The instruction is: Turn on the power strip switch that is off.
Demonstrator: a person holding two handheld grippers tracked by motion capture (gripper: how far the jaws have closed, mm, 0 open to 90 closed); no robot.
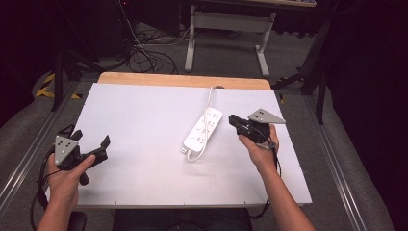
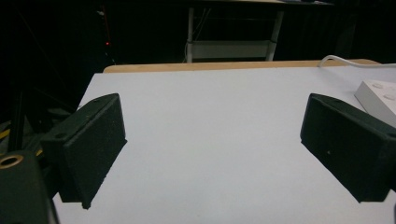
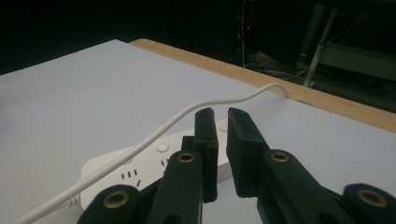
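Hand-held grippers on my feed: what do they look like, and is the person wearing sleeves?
Both are black. The left hand-held gripper has flat rectangular pads; the right hand-held gripper shows brass-coloured rivets on its linkage. Each carries a grey three-cornered plate with small holes and trails a black cable. Forearms are bare, no sleeves.

Power strip point(image 1: 203, 128) flat on the tabletop point(image 1: 144, 139), just left of the right tool point(image 1: 234, 120), tips near its long side. Cord point(image 1: 210, 96) running from the strip's near end alongside it to the tabletop's far edge. Left tool point(image 1: 91, 138) well apart, at the near left corner.
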